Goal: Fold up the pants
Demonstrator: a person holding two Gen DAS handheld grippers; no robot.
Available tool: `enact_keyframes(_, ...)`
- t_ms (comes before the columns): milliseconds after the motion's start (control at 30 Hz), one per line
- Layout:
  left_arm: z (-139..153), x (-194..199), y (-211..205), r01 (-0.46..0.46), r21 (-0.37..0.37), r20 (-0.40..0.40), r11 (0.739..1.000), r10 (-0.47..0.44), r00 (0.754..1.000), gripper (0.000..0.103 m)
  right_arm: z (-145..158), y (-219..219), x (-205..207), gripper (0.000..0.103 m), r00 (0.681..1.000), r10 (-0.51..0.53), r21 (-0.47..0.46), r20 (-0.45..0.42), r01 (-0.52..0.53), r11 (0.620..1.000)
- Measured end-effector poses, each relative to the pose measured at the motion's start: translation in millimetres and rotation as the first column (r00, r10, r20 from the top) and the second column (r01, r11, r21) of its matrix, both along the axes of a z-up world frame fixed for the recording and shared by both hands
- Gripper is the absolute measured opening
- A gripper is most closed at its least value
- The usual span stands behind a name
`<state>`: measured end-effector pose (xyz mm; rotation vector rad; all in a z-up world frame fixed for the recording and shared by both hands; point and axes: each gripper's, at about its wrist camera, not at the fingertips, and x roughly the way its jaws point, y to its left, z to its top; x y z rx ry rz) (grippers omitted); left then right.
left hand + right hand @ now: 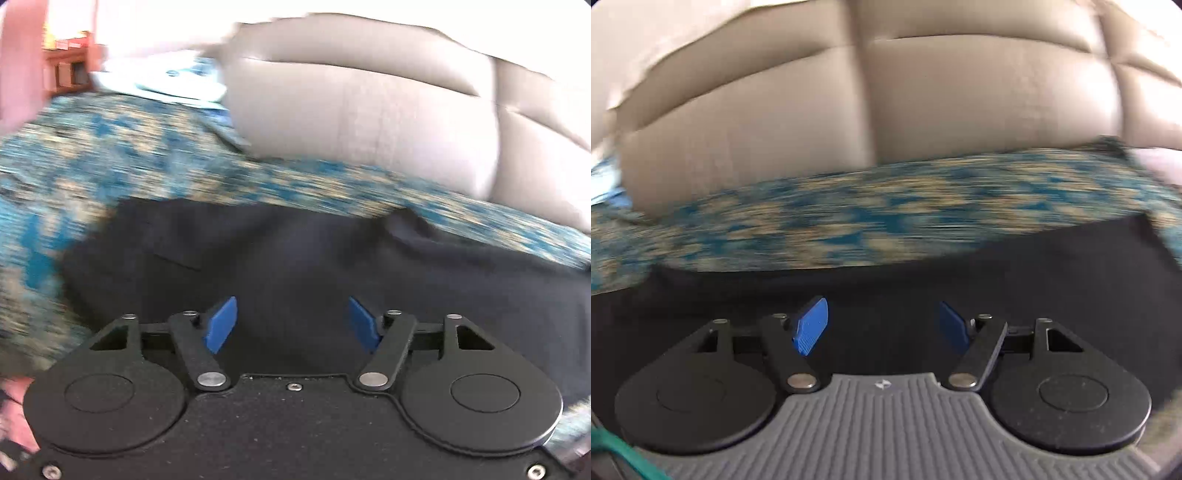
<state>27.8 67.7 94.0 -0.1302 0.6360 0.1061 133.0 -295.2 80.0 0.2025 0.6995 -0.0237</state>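
Dark navy pants [280, 251] lie spread flat on a blue-and-beige patterned cover [110, 155]; a pocket seam shows at their left part. My left gripper [292, 325] hovers over the pants, open, with its blue pads [221, 325] apart and nothing between them. In the right wrist view the same dark pants [923, 266] fill the lower half, their far edge running along the patterned cover [886, 214]. My right gripper [883, 326] is open above the cloth, with nothing between its blue pads [810, 326]. Both views are blurred.
Beige padded cushions [369, 110] rise right behind the cover, and they appear again as cushions [886, 99] in the right wrist view. Light printed cloth [177, 81] lies at the far left beside the cushion. A wooden shelf [70, 66] stands further back left.
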Motion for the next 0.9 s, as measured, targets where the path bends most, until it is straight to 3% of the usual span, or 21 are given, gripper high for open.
enact_keyframes(67,-10.0,-2.7,-24.0,0.081,-0.019,0.001,0.997,-0.081,0.997,0.061,0.3,29.3,18.9,0.074,0.998,0.070,0.027,0.007,-0.070,0.997)
enact_keyframes(200,-38.1,-6.7,-67.0,0.169,0.067,-0.026,0.983,-0.167,0.986,0.056,-0.4,81.3,53.0,0.069,0.978,0.208,0.060,-0.013,-0.207,0.976)
enact_keyframes(267,-53.5,-10.2,-77.2,0.181,0.095,-0.059,0.979,-0.176,0.983,0.054,-2.9,111.3,64.4,0.062,0.947,0.320,0.068,-0.025,-0.318,0.946)
enact_keyframes(367,-62.8,-21.8,-83.8,0.180,0.136,-0.017,0.974,-0.179,0.984,0.055,-12.4,155.9,74.9,0.045,0.865,0.493,0.079,-0.092,-0.487,0.870)
enact_keyframes(433,-64.3,-24.4,-81.8,0.171,0.111,-0.015,0.979,-0.170,0.985,0.054,-23.9,184.2,78.3,0.046,0.810,0.569,0.065,-0.143,-0.566,0.822)
enact_keyframes(500,-65.7,-26.6,-80.3,0.167,0.103,-0.010,0.981,-0.166,0.986,0.054,-28.0,204.5,78.7,0.046,0.800,0.587,-0.031,-0.121,-0.594,0.804)
enact_keyframes(533,-66.3,-28.5,-79.7,0.166,0.103,-0.006,0.981,-0.167,0.986,0.054,-27.6,211.0,82.5,0.043,0.801,0.586,-0.062,-0.120,-0.596,0.801)
enact_keyframes(633,-66.3,-33.2,-79.7,0.166,0.102,0.004,0.981,-0.167,0.986,0.055,-27.1,217.0,115.0,0.030,0.846,0.521,-0.074,-0.111,-0.530,0.845)
enact_keyframes(733,-65.5,-31.5,-76.5,0.173,0.089,0.003,0.981,-0.174,0.985,0.055,-31.0,221.6,147.1,0.031,0.918,0.375,-0.198,-0.126,-0.394,0.898)
enact_keyframes(800,-65.5,-30.9,-73.5,0.179,0.083,0.004,0.980,-0.180,0.984,0.055,-26.7,217.7,154.9,0.035,0.941,0.315,-0.182,-0.119,-0.333,0.925)
enact_keyframes(900,-66.3,-33.5,-72.5,0.192,0.087,0.011,0.977,-0.194,0.981,0.057,-13.2,204.2,138.2,0.036,0.941,0.336,-0.105,-0.037,-0.338,0.935)
